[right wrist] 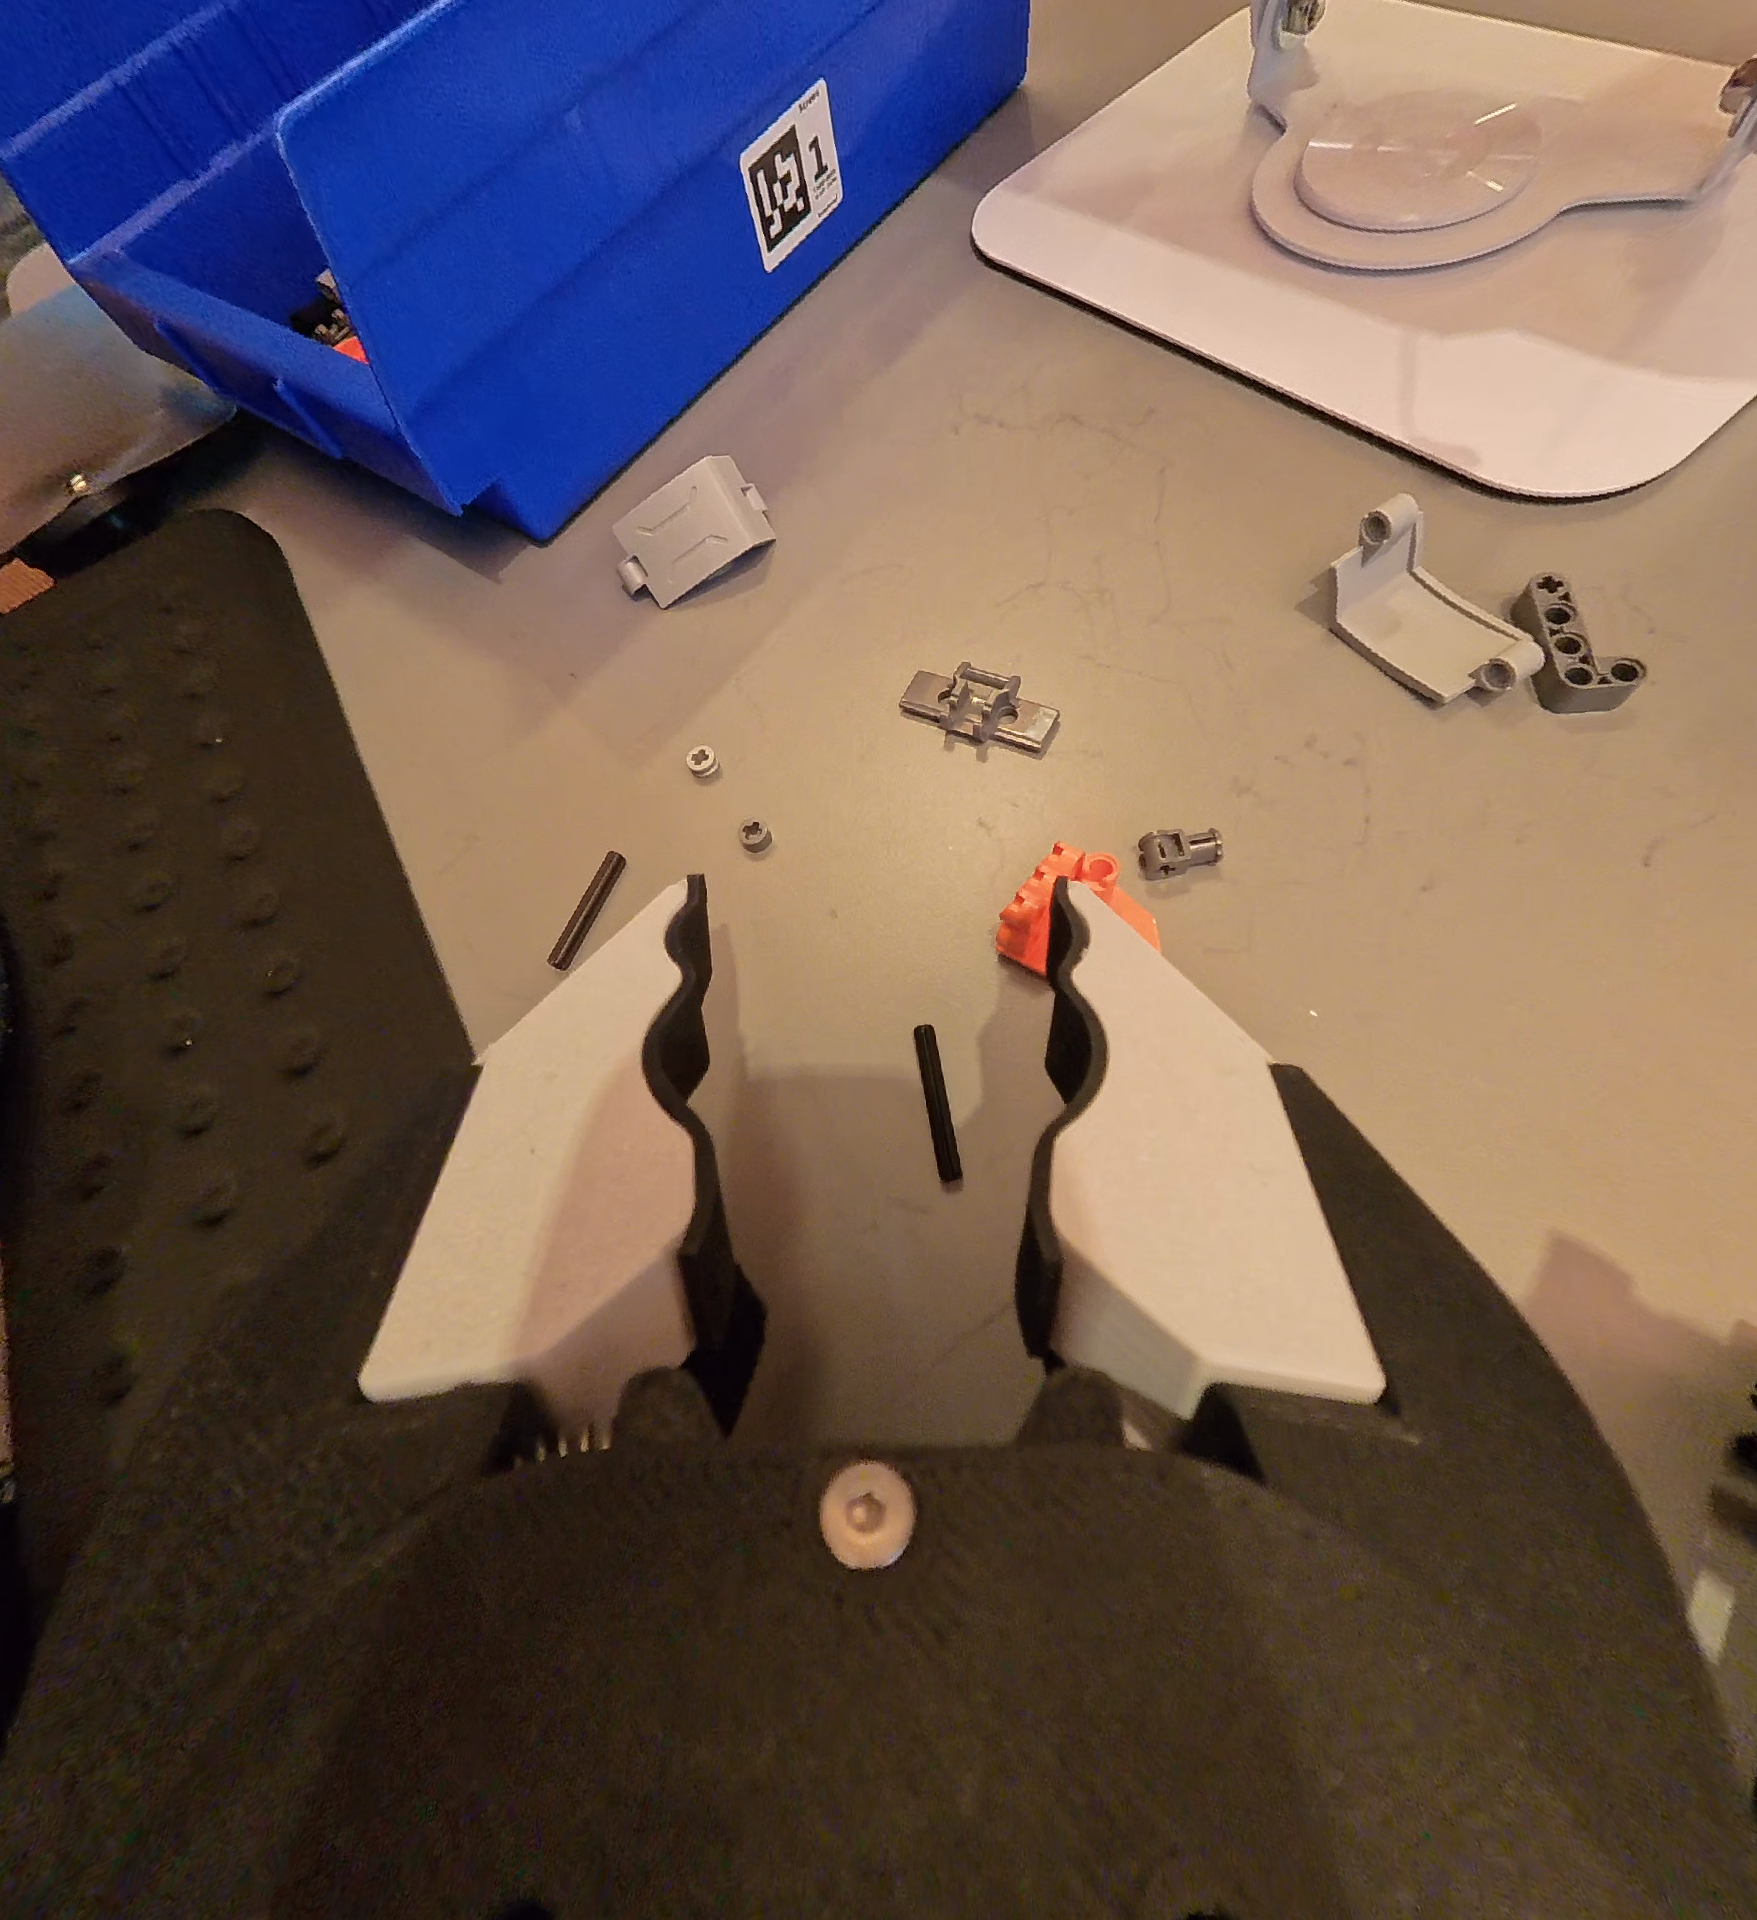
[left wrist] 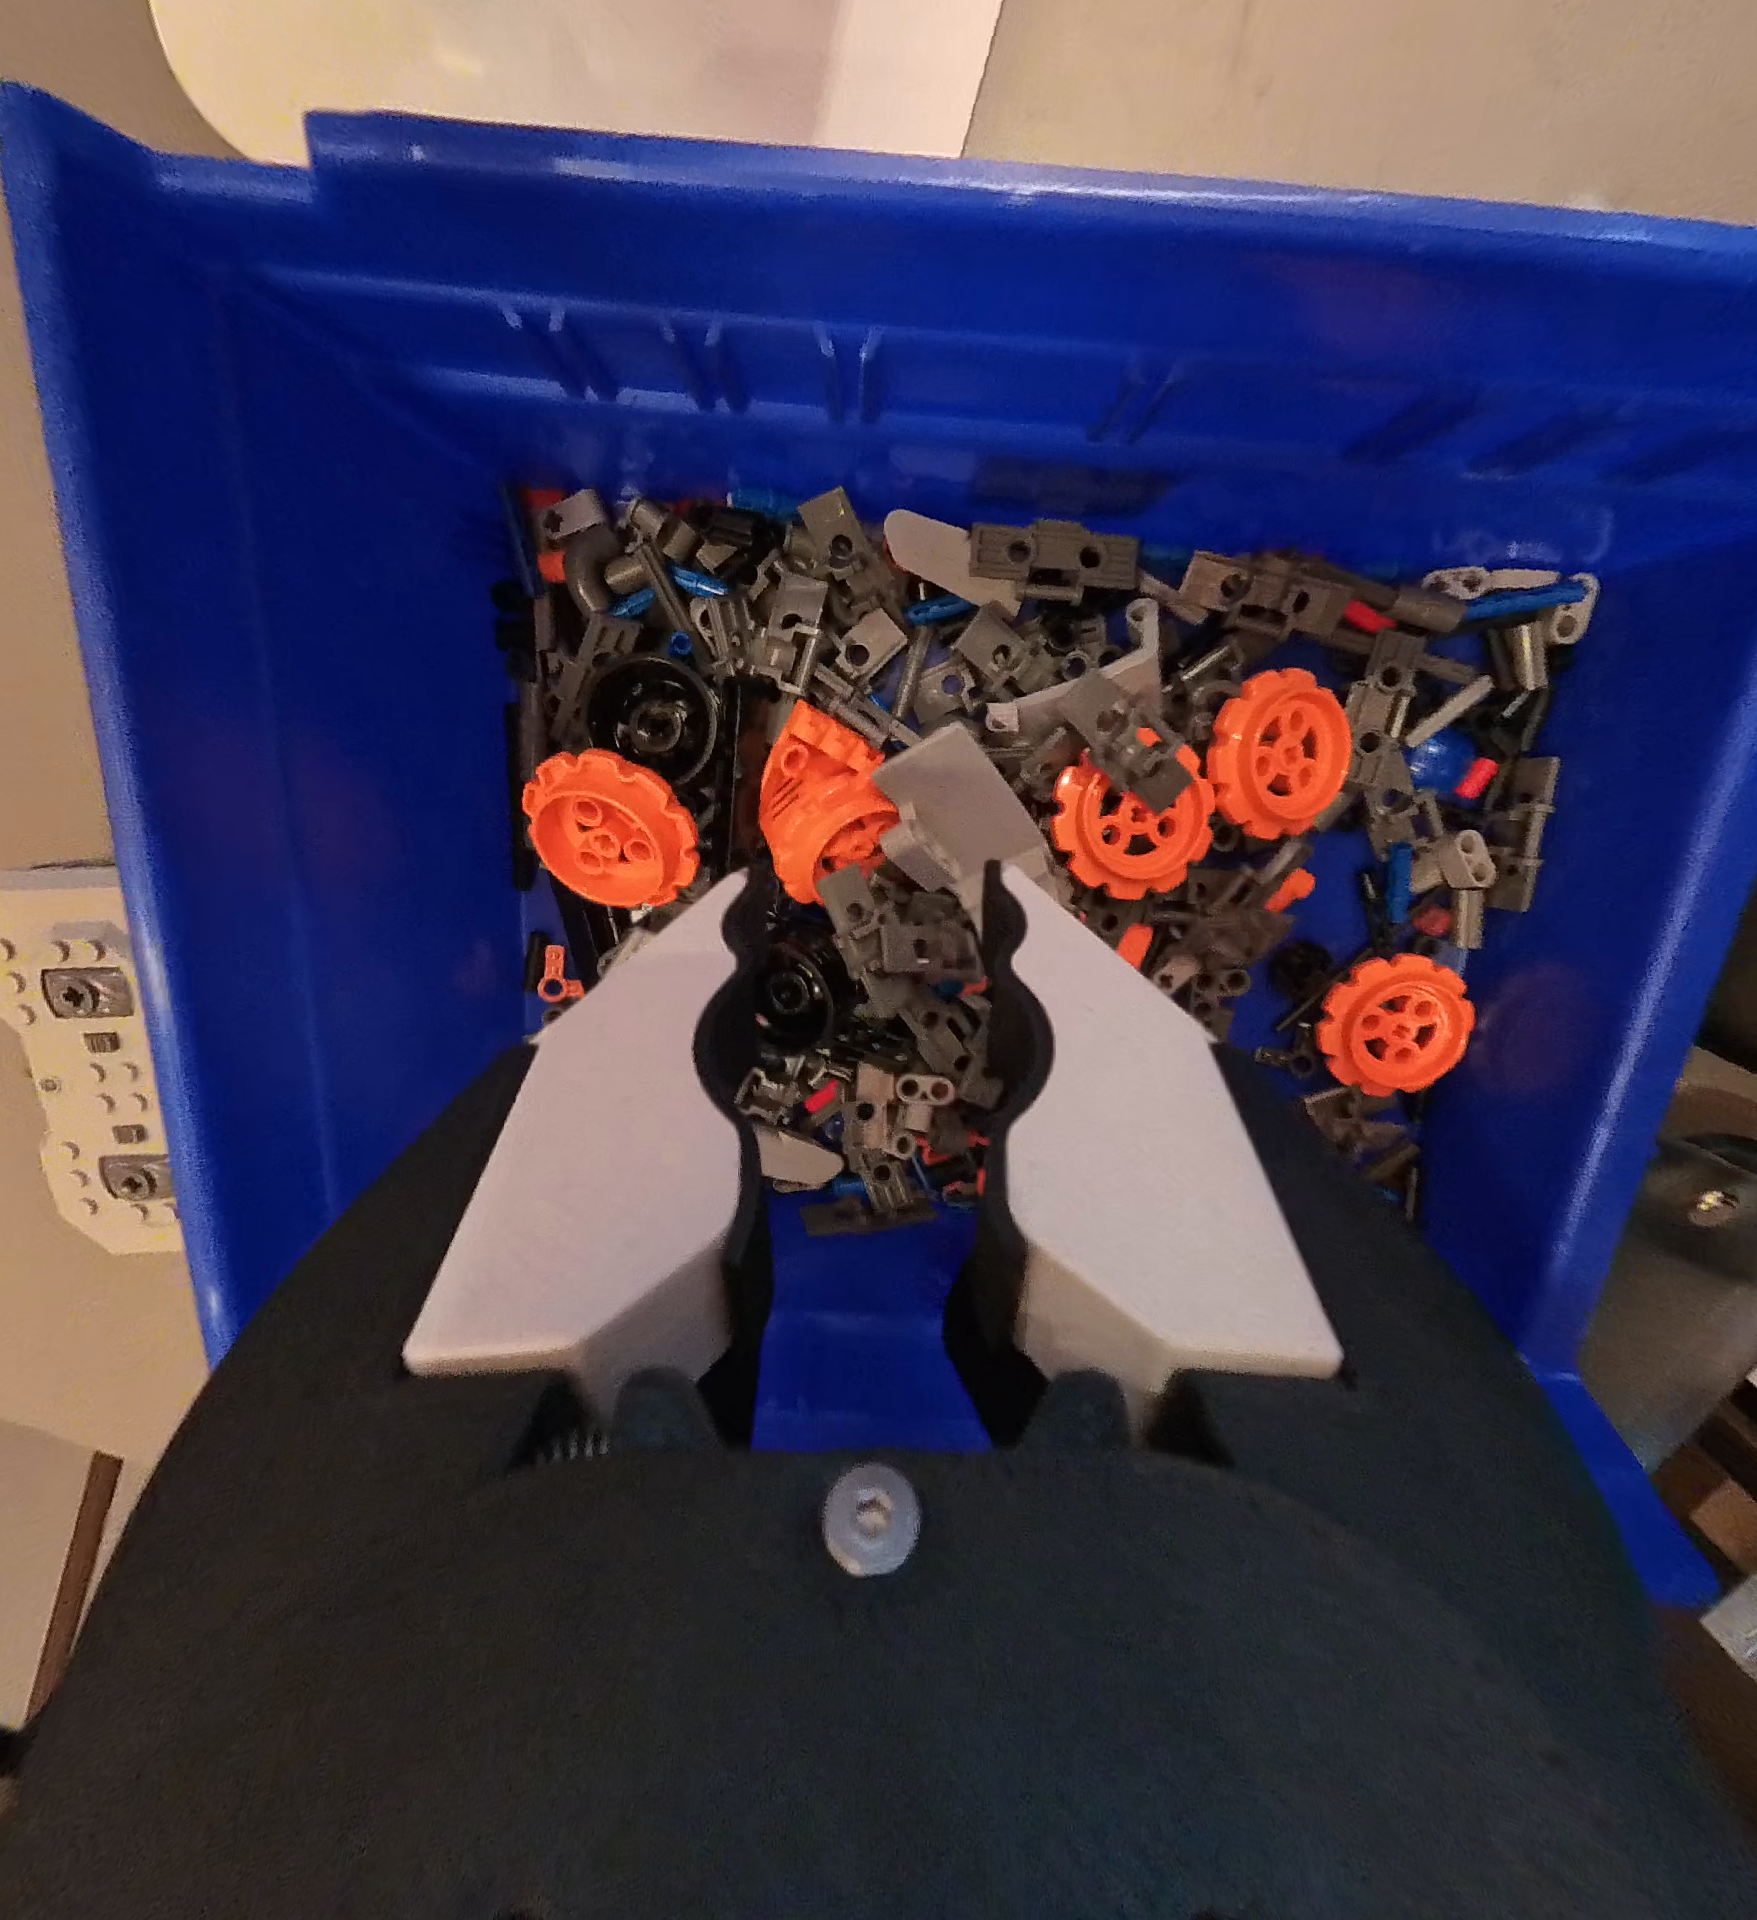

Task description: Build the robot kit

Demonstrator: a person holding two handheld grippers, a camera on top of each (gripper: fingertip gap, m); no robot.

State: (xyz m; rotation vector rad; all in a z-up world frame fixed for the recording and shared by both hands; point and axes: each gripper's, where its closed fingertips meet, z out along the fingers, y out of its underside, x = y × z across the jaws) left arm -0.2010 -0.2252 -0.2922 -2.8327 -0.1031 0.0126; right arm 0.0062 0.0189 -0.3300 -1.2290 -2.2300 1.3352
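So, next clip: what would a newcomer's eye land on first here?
The blue bin fills the left wrist view, heaped with grey and black building pieces and bright orange wheels; the left gripper hangs open over the heap. In the right wrist view, the right gripper is open above a grey table with scattered parts, an orange piece by its right fingertip.

Both grippers (left wrist: 866, 883) (right wrist: 879, 894) apparently agape.
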